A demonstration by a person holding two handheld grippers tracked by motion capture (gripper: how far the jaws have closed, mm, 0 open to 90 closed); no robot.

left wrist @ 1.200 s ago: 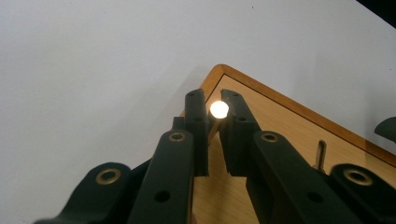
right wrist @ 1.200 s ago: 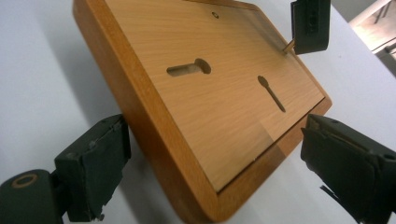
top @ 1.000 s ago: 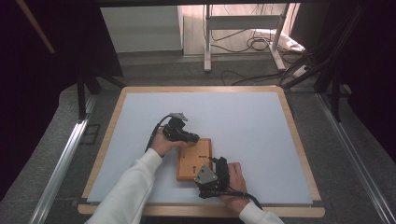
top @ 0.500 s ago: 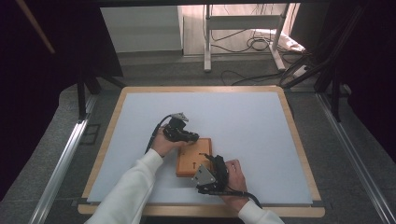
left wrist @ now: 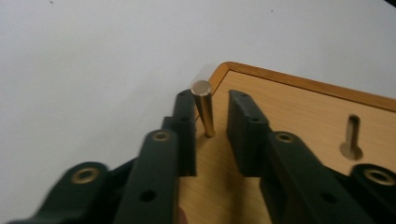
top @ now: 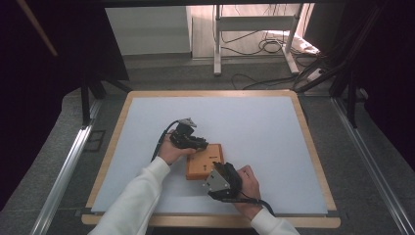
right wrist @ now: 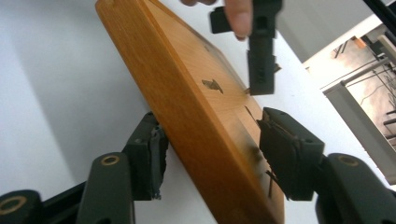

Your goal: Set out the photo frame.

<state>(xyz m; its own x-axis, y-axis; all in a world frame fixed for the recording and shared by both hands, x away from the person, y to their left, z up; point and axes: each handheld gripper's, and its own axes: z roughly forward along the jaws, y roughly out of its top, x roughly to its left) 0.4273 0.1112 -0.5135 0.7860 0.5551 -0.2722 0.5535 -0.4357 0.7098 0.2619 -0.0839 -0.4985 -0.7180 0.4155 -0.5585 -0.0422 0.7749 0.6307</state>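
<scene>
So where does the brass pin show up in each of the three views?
High view: too small to make out; it would sit at the left gripper on the wooden block.
Left gripper view: brass pin upright at centre, between the fingers, near the block's corner.
Right gripper view: cannot pick it out.
Shared landmark: the wooden block.

White table top (top: pixel 254 127) with wood rim. Orange wood block (top: pixel 204 161) lies flat on it, near front edge, around middle.

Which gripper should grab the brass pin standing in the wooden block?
Left. The left gripper already straddles the brass pin, jaws open either side. The right gripper brackets the wooden block's edge, likely steadying it.
</scene>
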